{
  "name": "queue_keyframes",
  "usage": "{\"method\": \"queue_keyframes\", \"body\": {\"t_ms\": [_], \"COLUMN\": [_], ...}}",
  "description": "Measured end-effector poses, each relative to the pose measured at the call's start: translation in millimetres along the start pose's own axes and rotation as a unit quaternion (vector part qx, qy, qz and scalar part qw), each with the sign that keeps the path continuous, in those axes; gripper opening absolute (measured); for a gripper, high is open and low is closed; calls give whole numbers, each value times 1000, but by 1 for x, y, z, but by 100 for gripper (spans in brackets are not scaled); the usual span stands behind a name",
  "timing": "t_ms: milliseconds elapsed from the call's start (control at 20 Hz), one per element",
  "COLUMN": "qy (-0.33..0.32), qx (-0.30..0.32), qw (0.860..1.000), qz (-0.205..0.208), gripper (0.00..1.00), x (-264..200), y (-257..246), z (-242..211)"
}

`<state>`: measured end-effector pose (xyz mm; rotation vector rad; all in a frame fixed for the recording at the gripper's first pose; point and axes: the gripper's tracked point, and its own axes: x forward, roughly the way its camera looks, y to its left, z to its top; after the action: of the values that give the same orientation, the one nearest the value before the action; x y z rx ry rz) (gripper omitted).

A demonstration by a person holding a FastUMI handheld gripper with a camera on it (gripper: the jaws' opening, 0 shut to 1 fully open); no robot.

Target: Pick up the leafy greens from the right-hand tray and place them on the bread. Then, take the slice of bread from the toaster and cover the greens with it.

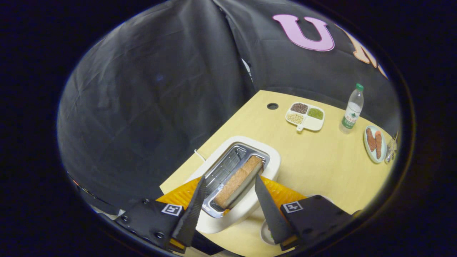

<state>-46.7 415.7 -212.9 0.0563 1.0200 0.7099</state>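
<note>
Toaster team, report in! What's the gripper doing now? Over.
Gripper open, fingers straddling the toaster. Bread slice upright in its slot, between the fingers, ungripped. Nothing blocking it.

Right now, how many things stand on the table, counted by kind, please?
Toaster: 1
Bread slice, in the toaster slot between the open fingers of the gripper: 1
Divided dish of grains: 1
Water bottle: 1
Plate with brown food: 1
Total: 5
</note>
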Motion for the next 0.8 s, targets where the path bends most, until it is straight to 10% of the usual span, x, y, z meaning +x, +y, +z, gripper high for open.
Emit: {"method": "queue_keyframes", "body": {"t_ms": [550,800], "qy": [-14,-45], "qx": [-41,-25], "qw": [999,998], "qz": [4,20], "gripper": [4,5], "x": [-8,-34], "y": [10,7], "z": [-1,10]}}
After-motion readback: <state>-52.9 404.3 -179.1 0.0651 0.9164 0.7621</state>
